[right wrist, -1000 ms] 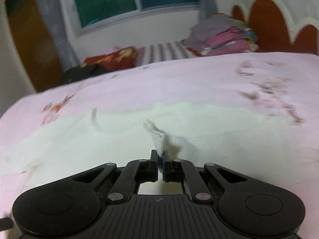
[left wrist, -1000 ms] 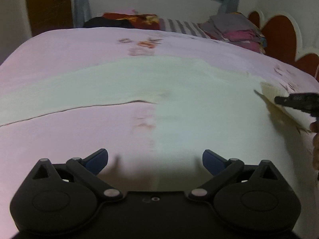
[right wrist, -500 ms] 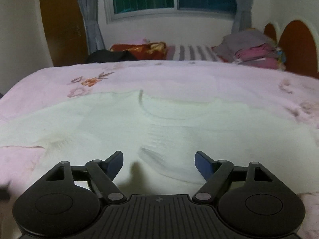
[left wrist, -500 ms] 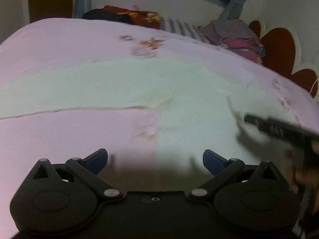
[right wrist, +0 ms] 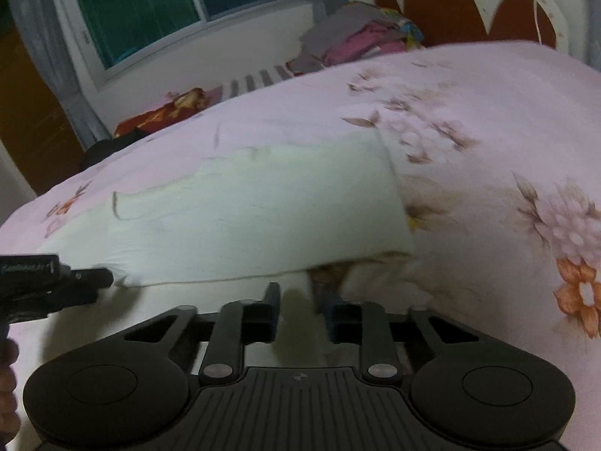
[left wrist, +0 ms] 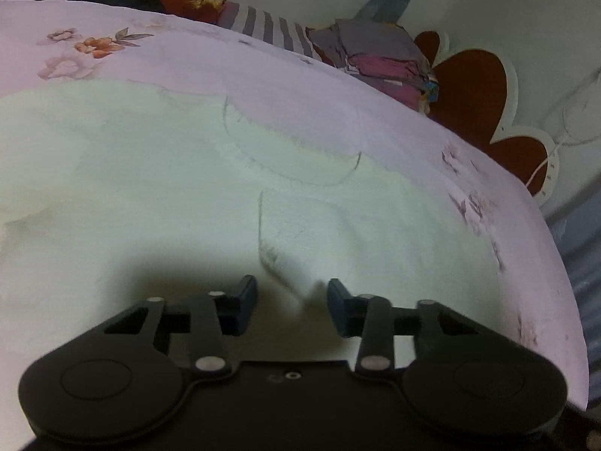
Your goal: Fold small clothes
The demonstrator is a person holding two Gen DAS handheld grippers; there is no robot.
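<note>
A pale cream garment [left wrist: 157, 173] lies spread on the pink floral bedsheet [left wrist: 285, 75], its round neckline [left wrist: 296, 158] facing away. My left gripper [left wrist: 292, 302] is half open, jaws apart on either side of a raised fold of the garment's near edge. In the right wrist view the garment [right wrist: 263, 218] has one side folded over. My right gripper [right wrist: 298, 310] is partly open with the garment's lower edge between its jaws. The left gripper [right wrist: 94, 278] shows at the far left, at the cloth edge.
A stack of folded clothes [left wrist: 379, 60] sits by the red and white headboard [left wrist: 473, 86]. A striped pillow [left wrist: 270, 30] and dark bundles lie at the far edge. The bed's right edge [left wrist: 563, 300] drops off. A window [right wrist: 169, 3] is behind.
The right gripper let go of the sleeve it held and moved to the garment's lower right edge. The left gripper moved forward to the near edge and its jaws narrowed.
</note>
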